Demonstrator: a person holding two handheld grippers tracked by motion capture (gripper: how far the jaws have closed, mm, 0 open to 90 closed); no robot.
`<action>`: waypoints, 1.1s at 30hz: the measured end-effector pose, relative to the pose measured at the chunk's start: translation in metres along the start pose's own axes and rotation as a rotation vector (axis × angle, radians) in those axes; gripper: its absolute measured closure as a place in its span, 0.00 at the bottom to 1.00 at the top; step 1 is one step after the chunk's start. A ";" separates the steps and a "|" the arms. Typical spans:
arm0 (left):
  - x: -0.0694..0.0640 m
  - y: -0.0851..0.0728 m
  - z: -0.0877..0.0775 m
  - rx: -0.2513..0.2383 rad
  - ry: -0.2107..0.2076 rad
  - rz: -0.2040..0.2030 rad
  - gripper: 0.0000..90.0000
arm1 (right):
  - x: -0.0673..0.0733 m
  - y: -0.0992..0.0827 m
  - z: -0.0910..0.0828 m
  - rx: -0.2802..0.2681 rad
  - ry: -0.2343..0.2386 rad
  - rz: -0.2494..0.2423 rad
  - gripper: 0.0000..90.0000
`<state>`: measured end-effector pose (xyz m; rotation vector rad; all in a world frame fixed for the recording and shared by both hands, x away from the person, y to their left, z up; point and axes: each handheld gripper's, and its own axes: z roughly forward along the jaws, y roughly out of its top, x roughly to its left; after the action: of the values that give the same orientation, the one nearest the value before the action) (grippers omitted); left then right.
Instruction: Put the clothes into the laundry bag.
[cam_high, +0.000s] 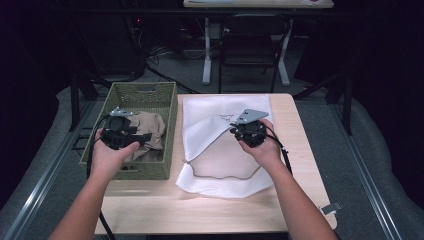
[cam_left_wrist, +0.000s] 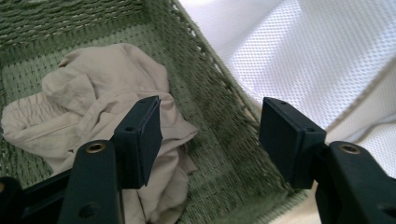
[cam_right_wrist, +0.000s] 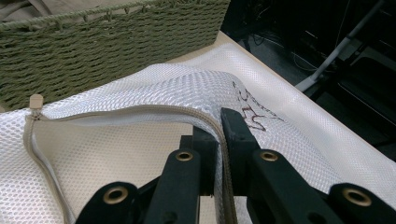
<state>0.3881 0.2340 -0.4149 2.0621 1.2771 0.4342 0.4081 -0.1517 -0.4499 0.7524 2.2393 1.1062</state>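
Observation:
A green woven basket stands at the table's left with a crumpled beige garment inside. My left gripper hovers over the basket. Its jaws stand open above the garment with nothing between them. A white mesh laundry bag lies flat beside the basket, its zippered mouth facing the basket. My right gripper is shut on the bag's upper zipper edge and lifts it, so the mouth gapes. The pinched mesh runs between the right gripper's pads.
The wooden table has bare room in front of the bag and basket. The basket wall stands close to the bag's mouth. Beyond the table's far edge are a chair and desk legs on a dark floor.

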 end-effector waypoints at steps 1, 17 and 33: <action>0.002 0.002 0.002 0.011 0.008 -0.010 0.42 | 0.000 0.000 0.000 0.000 0.000 0.000 0.95; 0.030 0.031 0.055 0.168 0.114 -0.086 0.36 | 0.000 0.000 0.001 0.001 0.002 -0.001 0.95; 0.061 0.030 0.088 0.258 0.175 -0.220 0.36 | -0.001 -0.001 0.000 -0.003 0.004 0.002 0.95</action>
<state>0.4883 0.2473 -0.4612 2.0951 1.7218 0.3710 0.4085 -0.1523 -0.4504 0.7517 2.2407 1.1123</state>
